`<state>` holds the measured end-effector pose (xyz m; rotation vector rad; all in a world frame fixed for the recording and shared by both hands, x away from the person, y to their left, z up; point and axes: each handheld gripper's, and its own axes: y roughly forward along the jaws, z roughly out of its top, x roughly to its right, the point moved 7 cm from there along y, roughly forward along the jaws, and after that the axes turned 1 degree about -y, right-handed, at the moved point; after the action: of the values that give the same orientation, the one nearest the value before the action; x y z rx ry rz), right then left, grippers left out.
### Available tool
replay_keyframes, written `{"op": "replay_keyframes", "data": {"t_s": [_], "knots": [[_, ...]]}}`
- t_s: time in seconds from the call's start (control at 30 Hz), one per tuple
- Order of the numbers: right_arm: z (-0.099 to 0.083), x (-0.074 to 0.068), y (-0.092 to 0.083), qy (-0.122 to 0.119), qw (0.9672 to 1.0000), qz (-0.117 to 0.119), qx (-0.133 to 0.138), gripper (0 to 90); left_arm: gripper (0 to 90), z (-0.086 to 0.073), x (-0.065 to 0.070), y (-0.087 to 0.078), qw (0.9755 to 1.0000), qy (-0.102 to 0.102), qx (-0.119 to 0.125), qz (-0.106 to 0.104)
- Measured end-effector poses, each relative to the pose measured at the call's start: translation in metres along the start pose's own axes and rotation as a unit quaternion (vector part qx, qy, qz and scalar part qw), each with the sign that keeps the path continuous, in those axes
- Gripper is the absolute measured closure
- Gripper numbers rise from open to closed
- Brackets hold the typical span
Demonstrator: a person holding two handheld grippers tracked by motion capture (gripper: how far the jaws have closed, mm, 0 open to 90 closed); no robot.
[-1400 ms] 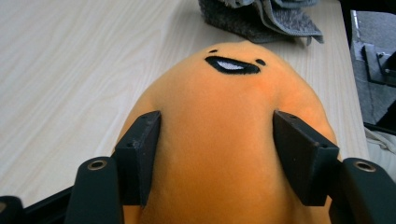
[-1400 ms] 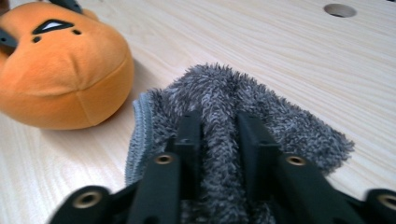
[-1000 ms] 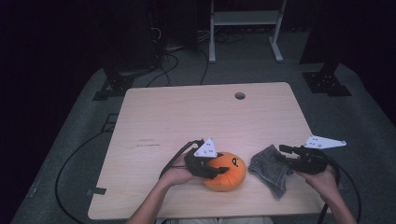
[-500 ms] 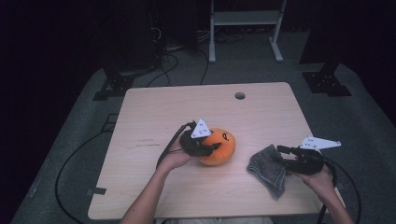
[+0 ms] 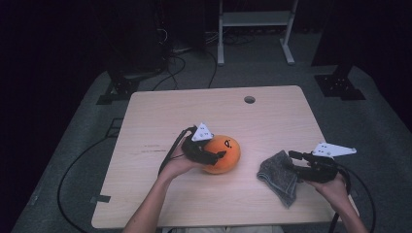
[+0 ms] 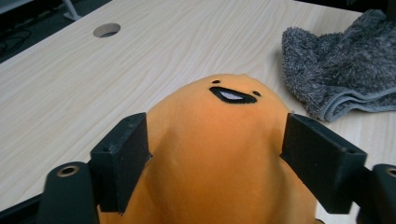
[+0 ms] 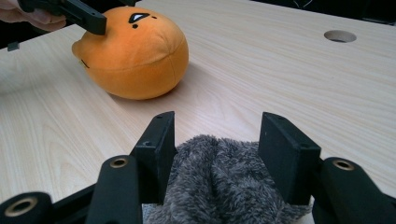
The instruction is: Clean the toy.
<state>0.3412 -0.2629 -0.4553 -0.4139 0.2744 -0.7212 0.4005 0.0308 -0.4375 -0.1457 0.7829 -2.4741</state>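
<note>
1. While the left gripper (image 5: 219,156) sits at the 9 o'clock side of the plush (image 5: 224,153), its jaws have just been opening, and the plush is between them.
2. Seen from the left gripper view, both pads (image 6: 122,164) stand close beside the plush (image 6: 219,154), with a thin gap at the right one, so they no longer squeeze it.
3. The plush rests on the table (image 5: 160,116), a little toward 6 o'clock from the middle.
4. At 3 o'clock from the plush lies the grey cloth (image 5: 279,175).
5. The right gripper (image 5: 295,162) is at the cloth's 3 o'clock edge.
6. Its jaws have just been opening too; the cloth (image 7: 224,186) bunches between them, touching the left pad (image 7: 159,149), loose at the right.
</note>
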Motion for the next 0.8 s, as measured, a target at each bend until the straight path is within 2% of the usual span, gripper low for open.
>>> {"op": "replay_keyframes", "data": {"t_s": [0.23, 0.57, 0.63, 0.8], "knots": [[0.001, -0.003, 0.0, -0.005, 1.0, 0.002, 0.0, 43.8, 17.9, -0.001, -0.001, -0.013, 0.9999, -0.014, 0.007, -0.001], [0.003, -0.009, 0.0, -0.013, 0.9999, 0.008, -0.002, 41.9, 16.0, -0.006, -0.002, -0.028, 0.9998, -0.016, 0.011, 0.009], [0.004, -0.009, 0.0, -0.013, 0.9999, 0.006, -0.001, 42.0, 15.8, -0.009, -0.001, -0.032, 0.9998, -0.007, 0.007, 0.016], [0.003, -0.009, 0.002, -0.013, 0.9999, 0.007, -0.004, 41.3, 14.7, -0.015, 0.001, -0.037, 0.9998, -0.013, 0.009, 0.013]]}}
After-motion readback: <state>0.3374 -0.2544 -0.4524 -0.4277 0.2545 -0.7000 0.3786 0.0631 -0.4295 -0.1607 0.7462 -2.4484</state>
